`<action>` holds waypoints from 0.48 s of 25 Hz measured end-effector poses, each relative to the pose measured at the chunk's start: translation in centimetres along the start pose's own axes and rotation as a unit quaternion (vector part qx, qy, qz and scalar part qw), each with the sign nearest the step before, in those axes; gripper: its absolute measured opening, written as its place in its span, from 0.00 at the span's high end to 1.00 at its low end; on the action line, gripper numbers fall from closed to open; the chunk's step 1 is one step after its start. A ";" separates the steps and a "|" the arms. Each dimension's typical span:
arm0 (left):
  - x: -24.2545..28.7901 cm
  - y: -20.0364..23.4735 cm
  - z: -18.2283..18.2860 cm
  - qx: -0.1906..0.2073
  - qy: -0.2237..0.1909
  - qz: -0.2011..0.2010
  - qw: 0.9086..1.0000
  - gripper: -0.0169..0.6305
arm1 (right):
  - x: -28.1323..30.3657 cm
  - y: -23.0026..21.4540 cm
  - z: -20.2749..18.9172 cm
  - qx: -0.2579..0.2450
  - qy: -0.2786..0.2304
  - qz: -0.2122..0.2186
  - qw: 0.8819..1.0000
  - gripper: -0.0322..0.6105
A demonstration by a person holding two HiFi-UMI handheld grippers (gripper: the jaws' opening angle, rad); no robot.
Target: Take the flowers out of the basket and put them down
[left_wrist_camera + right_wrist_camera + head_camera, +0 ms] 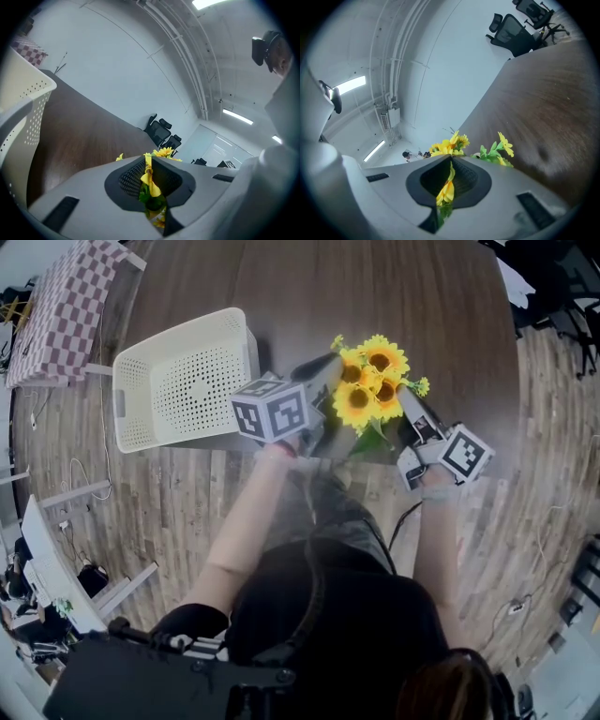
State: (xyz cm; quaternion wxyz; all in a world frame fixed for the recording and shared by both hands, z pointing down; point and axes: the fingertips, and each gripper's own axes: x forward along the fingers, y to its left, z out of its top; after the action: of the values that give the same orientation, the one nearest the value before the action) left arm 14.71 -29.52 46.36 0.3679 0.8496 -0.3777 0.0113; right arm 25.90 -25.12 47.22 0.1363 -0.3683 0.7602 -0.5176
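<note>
A dark wooden table [394,296] fills the top of the head view. A white perforated basket [178,381] sits on it at the left, and nothing can be seen inside it. The flowers [370,381], a small bunch of sunflowers, are already out of the basket, well to its right. They hang above the near edge of the table between the two grippers.

The right gripper [451,160] is clenched on the bunch, with a yellow petal and some green pressed between its pads. The left gripper [149,159] has its jaws slightly parted. Petals and a leaf lie in the gap, but they don't look pinched.

The bunch looks light and is probably artificial, with soft petals and springy stems that could bend or slip out of a loose hold. Petals crush and give no firm purchase, so the gathered stems under the heads are the better place to grip. It should be lowered gently so the heads don't flop over the table edge.
</note>
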 end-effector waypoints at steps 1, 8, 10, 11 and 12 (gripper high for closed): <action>0.0 0.0 0.1 0.001 -0.001 0.001 1.000 0.91 | 0.0 0.0 0.0 0.002 0.000 0.000 1.000 0.95; -0.2 0.7 0.2 0.009 -0.001 0.018 1.000 0.87 | 0.2 -0.1 -0.2 0.009 0.001 0.002 1.000 0.95; -0.4 1.0 0.6 0.007 -0.010 0.026 1.000 0.86 | 0.2 -0.1 -0.1 0.010 0.000 0.002 1.000 0.95; -0.6 1.3 0.8 0.005 -0.016 0.030 0.999 0.86 | 0.2 -0.2 -0.1 0.012 -0.001 0.002 1.000 0.95; -0.8 1.5 1.1 0.003 -0.023 0.035 0.999 0.86 | 0.2 -0.2 -0.1 0.013 -0.002 0.003 1.000 0.95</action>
State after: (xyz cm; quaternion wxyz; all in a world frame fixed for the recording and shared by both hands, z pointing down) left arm 12.93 -30.36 46.27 0.3557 0.8373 -0.4152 0.0062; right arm 25.75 -25.20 47.48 0.1440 -0.3649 0.7545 -0.5261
